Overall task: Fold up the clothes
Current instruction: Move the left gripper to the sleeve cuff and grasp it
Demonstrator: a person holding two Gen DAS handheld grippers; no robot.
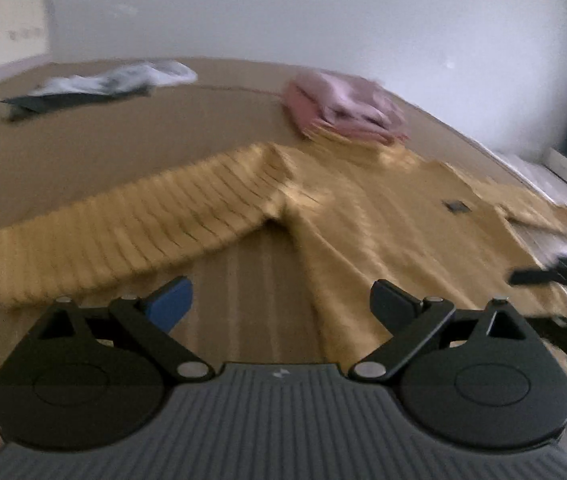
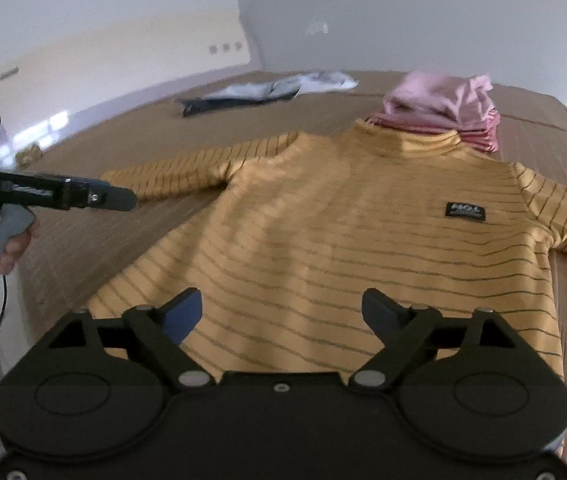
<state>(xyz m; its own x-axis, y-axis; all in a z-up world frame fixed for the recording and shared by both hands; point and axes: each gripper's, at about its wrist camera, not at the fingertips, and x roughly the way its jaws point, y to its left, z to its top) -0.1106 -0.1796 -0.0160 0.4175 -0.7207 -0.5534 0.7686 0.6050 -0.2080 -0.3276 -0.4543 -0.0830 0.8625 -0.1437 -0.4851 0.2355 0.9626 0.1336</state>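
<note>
A yellow striped sweater (image 2: 347,232) lies spread flat, front up, on a brown woven mat (image 2: 131,136), one sleeve stretched out to the side; its other sleeve runs off the edge of the right wrist view. The right gripper (image 2: 281,312) hangs over the hem, jaws wide and empty. The left gripper (image 1: 279,306), also spread wide with nothing in it, sits over the mat beside the sweater's side edge. The left wrist view is motion-blurred. Behind the collar sits a pink folded pile (image 2: 443,108), partly hidden; farther back lies a dark and white garment (image 2: 263,92), too blurred to identify.
</note>
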